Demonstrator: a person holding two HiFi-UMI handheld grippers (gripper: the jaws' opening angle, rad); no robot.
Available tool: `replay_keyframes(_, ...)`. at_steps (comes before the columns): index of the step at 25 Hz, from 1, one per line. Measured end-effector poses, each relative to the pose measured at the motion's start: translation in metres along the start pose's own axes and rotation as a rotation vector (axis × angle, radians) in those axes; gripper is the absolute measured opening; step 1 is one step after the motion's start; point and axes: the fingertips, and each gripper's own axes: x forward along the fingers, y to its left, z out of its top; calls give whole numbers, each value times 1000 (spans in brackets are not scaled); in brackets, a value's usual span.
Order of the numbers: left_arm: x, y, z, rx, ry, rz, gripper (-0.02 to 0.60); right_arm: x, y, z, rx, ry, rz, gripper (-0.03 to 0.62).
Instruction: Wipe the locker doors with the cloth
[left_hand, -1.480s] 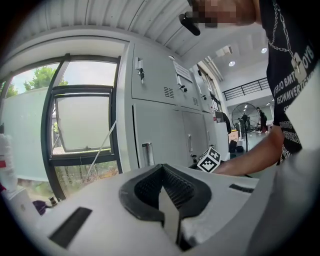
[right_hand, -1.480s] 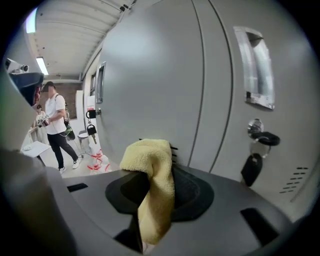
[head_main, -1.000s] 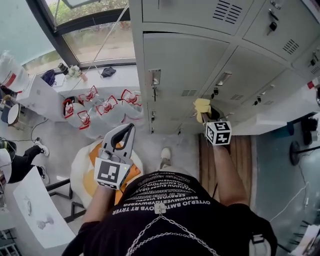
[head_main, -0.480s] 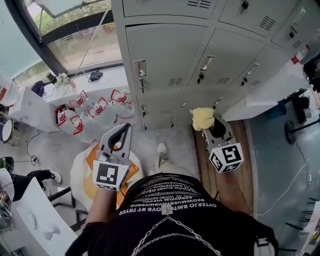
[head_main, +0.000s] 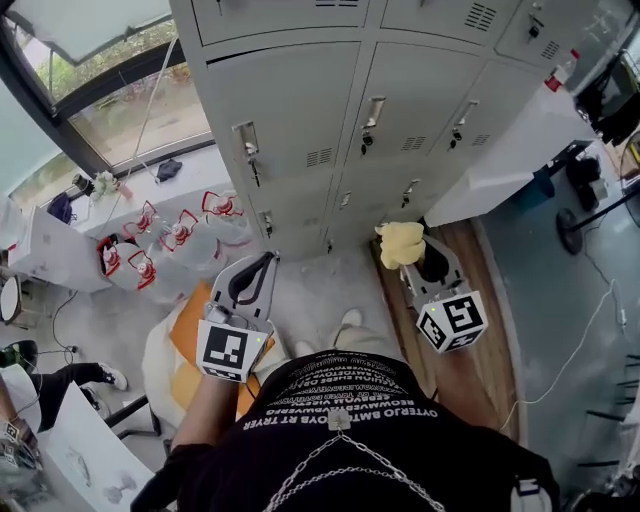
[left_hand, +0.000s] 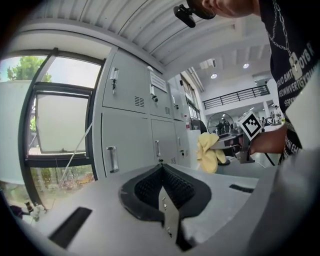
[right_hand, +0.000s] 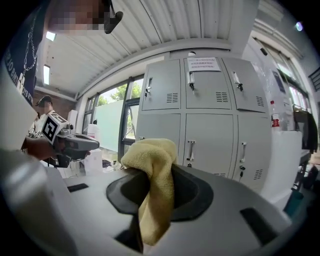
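Grey metal locker doors (head_main: 330, 110) fill the top of the head view, closed, with small handles and vents. A yellow cloth (head_main: 401, 242) bunches out of my right gripper (head_main: 411, 256), which is shut on it and held a little way off the lower doors. In the right gripper view the cloth (right_hand: 151, 172) hangs between the jaws, with the lockers (right_hand: 210, 115) ahead. My left gripper (head_main: 263, 264) is held low at the left, shut and empty, its tips (left_hand: 160, 170) meeting. It points toward the lockers (left_hand: 127, 125) and sees the cloth (left_hand: 208, 151) to its right.
Large water bottles with red handles (head_main: 150, 245) stand under the window (head_main: 100, 110) at the left. An orange and white bag (head_main: 185, 350) lies by my left leg. A white counter (head_main: 510, 150) and a wooden floor strip (head_main: 480, 270) are at the right. Another person (head_main: 30, 380) sits at the lower left.
The right gripper with the cloth has drawn back from the lower locker doors and toward my body. The view has swung, so the lockers now sit higher and further left. The left gripper barely moved.
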Motion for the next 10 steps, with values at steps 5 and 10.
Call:
replay_keyframes(5,22,-17,-2,-3,1,-45,6,-7,-9,-2,-16,17,-11,101)
replay_keyframes(10,50,-42,4,11,-12,-76,6,-14,-34,-1,-35,-4,-16,101)
